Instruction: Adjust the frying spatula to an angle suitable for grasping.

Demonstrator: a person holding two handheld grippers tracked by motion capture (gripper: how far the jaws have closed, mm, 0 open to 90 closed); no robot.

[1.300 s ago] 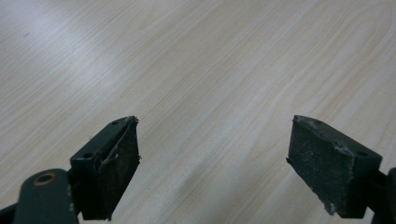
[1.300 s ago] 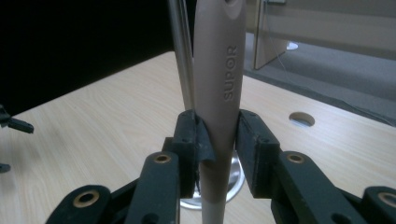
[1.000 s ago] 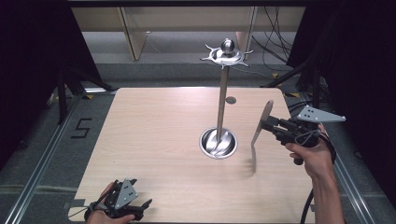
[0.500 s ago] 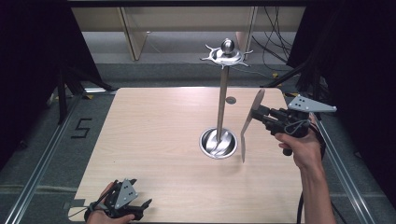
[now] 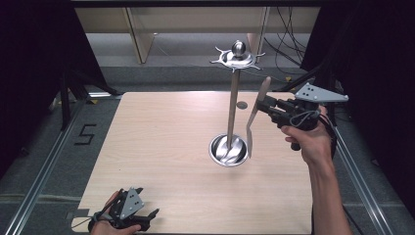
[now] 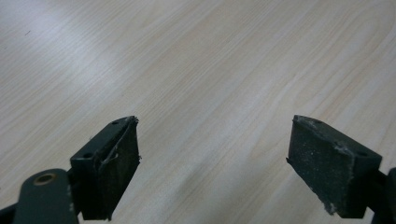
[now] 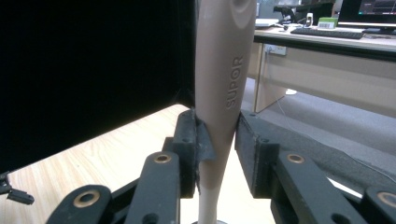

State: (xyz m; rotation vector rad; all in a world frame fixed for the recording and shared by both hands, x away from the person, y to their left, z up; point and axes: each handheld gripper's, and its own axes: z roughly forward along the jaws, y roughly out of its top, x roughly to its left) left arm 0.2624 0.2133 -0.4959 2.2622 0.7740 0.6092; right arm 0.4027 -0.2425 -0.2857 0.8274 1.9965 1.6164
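Nearest you, your left gripper rests at the front edge of the desk, just where it sat a second ago, its fingers spread wide with only bare wood between them. Farther out on the right, your right gripper has its fingers closed on the beige handle of a utensil, marked SUPOR in the right gripper view. The utensil hangs nearly upright, handle end high, thin metal lower part pointing down. Over the last second you have carried it left and up: it was off to the right of the stand and now hangs just beside the pole, its lower end over the right rim of the steel base dish. That reads as an approach to the hook ring at the top, likely to hang the utensil there. The handle end is still below the ring, so expect more lift. Whether the handle has a hanging hole you cannot tell.
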